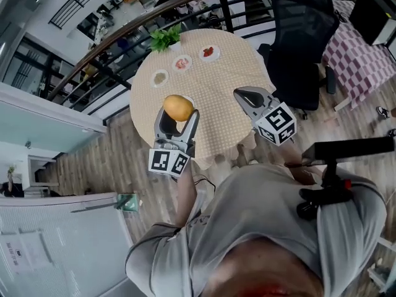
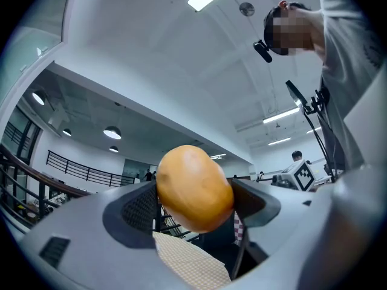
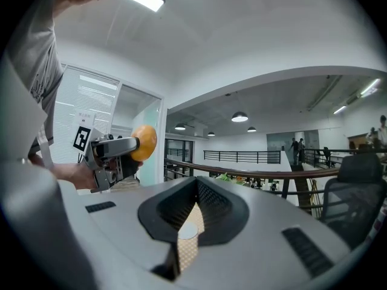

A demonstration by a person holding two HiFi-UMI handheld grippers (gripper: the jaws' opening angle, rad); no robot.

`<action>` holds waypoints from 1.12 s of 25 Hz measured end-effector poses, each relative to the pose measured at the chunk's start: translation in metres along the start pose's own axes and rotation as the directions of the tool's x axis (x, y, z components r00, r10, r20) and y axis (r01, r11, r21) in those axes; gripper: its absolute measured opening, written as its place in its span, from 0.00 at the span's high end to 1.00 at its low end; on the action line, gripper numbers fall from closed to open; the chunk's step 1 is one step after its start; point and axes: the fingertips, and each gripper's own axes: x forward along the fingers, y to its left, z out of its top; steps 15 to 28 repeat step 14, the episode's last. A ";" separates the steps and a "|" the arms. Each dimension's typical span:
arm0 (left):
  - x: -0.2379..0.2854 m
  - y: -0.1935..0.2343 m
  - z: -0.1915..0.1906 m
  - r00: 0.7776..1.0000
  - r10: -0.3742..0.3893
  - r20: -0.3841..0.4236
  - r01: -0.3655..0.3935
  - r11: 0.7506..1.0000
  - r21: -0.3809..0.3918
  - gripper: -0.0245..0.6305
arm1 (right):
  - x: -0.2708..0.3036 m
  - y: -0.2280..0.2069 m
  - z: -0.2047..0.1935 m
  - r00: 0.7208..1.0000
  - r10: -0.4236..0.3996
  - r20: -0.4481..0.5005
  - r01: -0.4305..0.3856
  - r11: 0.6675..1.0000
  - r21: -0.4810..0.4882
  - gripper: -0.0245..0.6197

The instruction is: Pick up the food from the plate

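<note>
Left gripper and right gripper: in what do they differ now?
The left gripper is shut on an orange-yellow food piece; the right gripper holds nothing. The left jaws stand apart, with the food between them; the right jaws meet at their tips. Both hang over the near side of the round table.

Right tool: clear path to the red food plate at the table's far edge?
Probably yes: the right tool is empty and nothing stands between it and the plate of red food. Its jaws are shut, though.

Left hand-held gripper (image 1: 178, 119) clamped on food (image 1: 177, 106), right hand-held gripper (image 1: 240, 94) closed
</note>
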 end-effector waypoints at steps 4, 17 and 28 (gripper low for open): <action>0.000 0.005 0.000 1.000 0.003 0.000 -0.003 1.000 -0.012 0.37 | 0.004 0.000 -0.001 1.000 0.000 -0.001 0.000 1.000 0.005 0.94; -0.001 0.014 0.001 1.000 0.008 -0.021 -0.009 1.000 -0.028 0.37 | 0.011 0.003 0.002 1.000 0.004 -0.009 -0.004 1.000 0.025 0.94; -0.001 0.014 0.001 1.000 0.008 -0.021 -0.009 1.000 -0.028 0.37 | 0.011 0.003 0.002 1.000 0.004 -0.009 -0.004 1.000 0.025 0.94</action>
